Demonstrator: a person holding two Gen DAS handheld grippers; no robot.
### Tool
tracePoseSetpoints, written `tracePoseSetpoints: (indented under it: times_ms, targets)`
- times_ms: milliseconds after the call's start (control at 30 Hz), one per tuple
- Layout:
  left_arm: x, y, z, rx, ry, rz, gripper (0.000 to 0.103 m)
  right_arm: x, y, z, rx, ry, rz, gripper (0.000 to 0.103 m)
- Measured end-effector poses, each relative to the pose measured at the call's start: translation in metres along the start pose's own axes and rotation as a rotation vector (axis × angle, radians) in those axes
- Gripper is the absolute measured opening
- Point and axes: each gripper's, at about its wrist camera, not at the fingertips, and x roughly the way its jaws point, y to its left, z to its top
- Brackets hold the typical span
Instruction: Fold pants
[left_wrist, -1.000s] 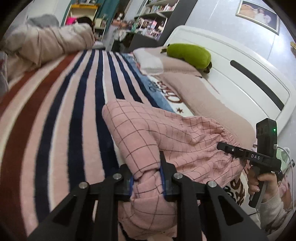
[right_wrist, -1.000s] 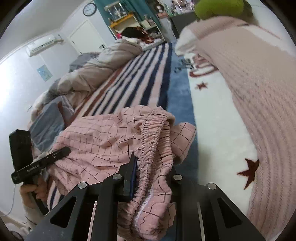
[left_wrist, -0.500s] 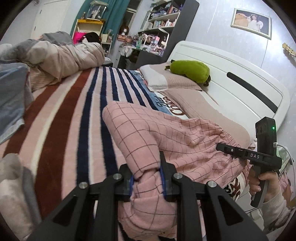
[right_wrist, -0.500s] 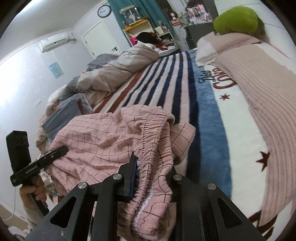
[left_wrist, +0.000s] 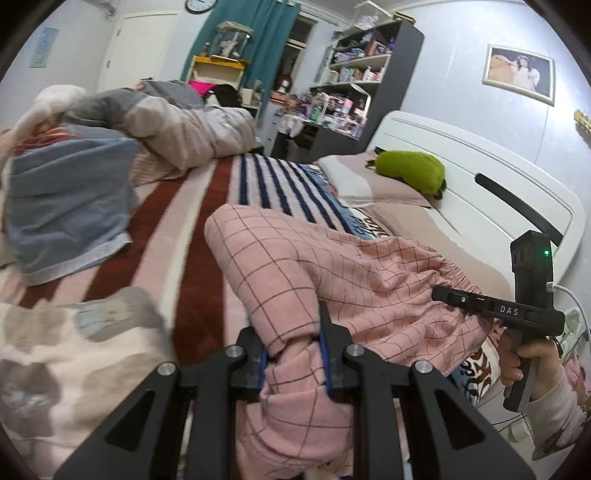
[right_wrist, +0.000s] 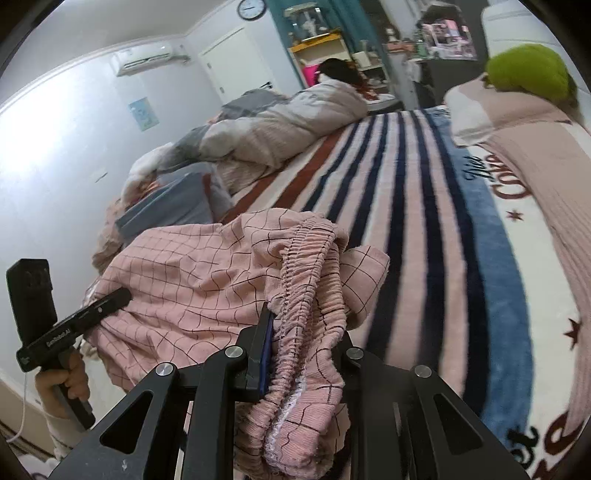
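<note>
Pink checked pants (left_wrist: 332, 266) hang bunched between my two grippers, lifted above the striped bed. My left gripper (left_wrist: 293, 354) is shut on a fold of the leg fabric. My right gripper (right_wrist: 303, 332) is shut on the gathered elastic waistband (right_wrist: 314, 266). In the left wrist view the right gripper (left_wrist: 458, 299) shows at the far right, clamped on the waist end. In the right wrist view the left gripper (right_wrist: 110, 301) shows at the lower left, at the other end of the pants (right_wrist: 192, 273).
The striped blanket (right_wrist: 399, 177) covers the bed. A crumpled grey duvet (left_wrist: 184, 125) and a blue folded cloth (left_wrist: 66, 206) lie at the far left. A pillow with a green plush (left_wrist: 410, 171) sits by the white headboard (left_wrist: 480, 166).
Both grippers have risen and tilted up with the pants still clamped; more of the room, the duvet and the blue cloth have come into view.
</note>
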Motion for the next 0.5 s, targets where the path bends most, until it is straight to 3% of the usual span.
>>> tracePoseSetpoints:
  times_ms: [500]
  targets:
    - [-0.081, 0.108, -0.016, -0.097, -0.034, 0.213, 0.018, 0.083, 0.116, 0.005, -0.154, 0.082, 0.164, 0.014]
